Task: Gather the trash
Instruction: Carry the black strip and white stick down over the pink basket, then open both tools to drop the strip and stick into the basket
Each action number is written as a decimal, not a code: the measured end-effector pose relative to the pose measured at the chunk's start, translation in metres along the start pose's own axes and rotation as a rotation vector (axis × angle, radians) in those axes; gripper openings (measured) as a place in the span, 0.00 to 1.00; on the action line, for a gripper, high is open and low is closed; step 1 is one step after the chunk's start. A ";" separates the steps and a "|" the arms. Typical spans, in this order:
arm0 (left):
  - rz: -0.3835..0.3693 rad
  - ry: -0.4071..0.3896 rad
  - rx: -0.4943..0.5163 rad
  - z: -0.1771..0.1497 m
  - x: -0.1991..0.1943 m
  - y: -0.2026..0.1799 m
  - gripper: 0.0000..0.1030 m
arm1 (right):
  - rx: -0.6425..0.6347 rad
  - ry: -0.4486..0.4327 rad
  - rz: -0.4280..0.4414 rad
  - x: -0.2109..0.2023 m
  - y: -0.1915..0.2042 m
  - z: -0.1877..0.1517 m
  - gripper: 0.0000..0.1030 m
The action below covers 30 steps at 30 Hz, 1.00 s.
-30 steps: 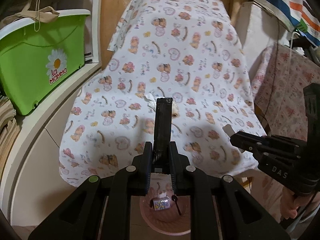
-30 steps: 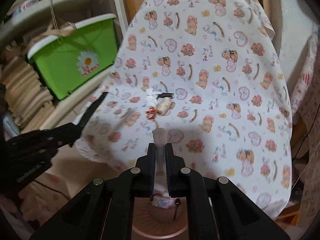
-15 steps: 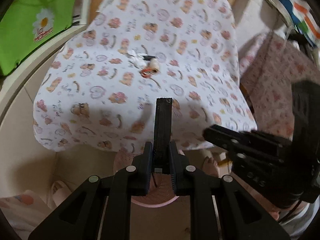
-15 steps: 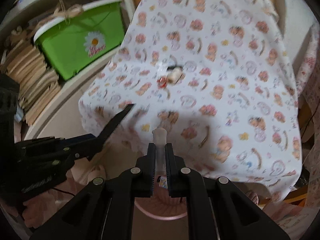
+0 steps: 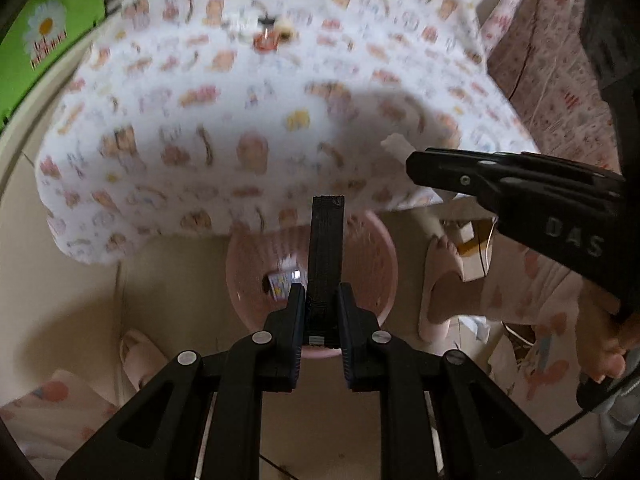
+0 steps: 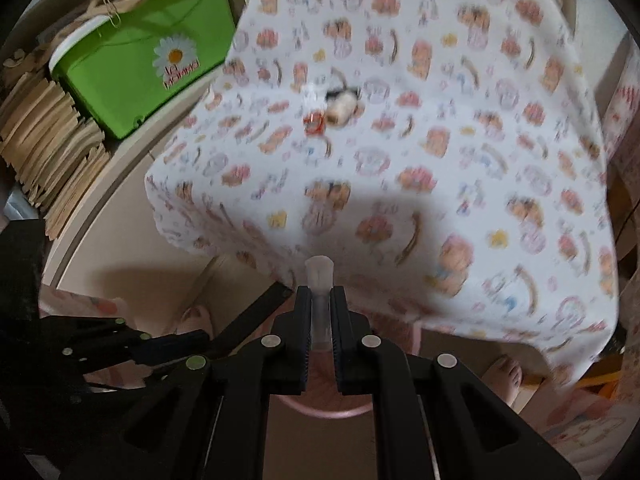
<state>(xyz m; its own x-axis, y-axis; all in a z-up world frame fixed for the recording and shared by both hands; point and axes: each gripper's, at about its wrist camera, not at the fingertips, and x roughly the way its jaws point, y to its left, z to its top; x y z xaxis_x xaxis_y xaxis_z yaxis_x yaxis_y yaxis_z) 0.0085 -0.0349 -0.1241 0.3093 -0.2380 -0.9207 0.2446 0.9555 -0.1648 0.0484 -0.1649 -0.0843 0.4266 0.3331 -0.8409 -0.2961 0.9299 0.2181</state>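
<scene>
The left gripper (image 5: 319, 300), matt black plastic with round bright metal screw heads, is clamped on a flat black strip (image 5: 327, 248) with a rough, ribbed-looking surface, and just past its tip sits a round pink plastic basin (image 5: 372, 256) with a smooth, faintly glossy wall. The right gripper (image 6: 320, 314), of the same matt plastic, pinches a small translucent whitish plastic tube (image 6: 319, 280), smooth and dull. Beyond both tongs lies a soft matt printed white cloth (image 6: 420, 168), and far left of them a glossy green plastic box (image 6: 132, 80) beside rough stacked brown paper or card (image 6: 48, 140).
</scene>
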 end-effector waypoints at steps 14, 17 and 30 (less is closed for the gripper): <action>0.058 0.080 0.000 0.015 0.075 -0.001 0.15 | 0.154 0.120 -0.089 0.077 -0.033 -0.029 0.10; 0.078 0.072 -0.007 0.017 0.086 0.003 0.15 | 0.166 0.143 -0.157 0.095 -0.039 -0.035 0.10; 0.056 0.092 -0.057 0.020 0.105 0.006 0.33 | 0.174 0.157 -0.137 0.117 -0.048 -0.038 0.11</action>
<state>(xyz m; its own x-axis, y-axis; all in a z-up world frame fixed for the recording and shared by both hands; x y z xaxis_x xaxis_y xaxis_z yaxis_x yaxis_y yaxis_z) 0.0613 -0.0574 -0.2147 0.2346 -0.1694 -0.9572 0.1759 0.9758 -0.1296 0.0797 -0.1770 -0.2122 0.3104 0.1865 -0.9321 -0.0873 0.9820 0.1674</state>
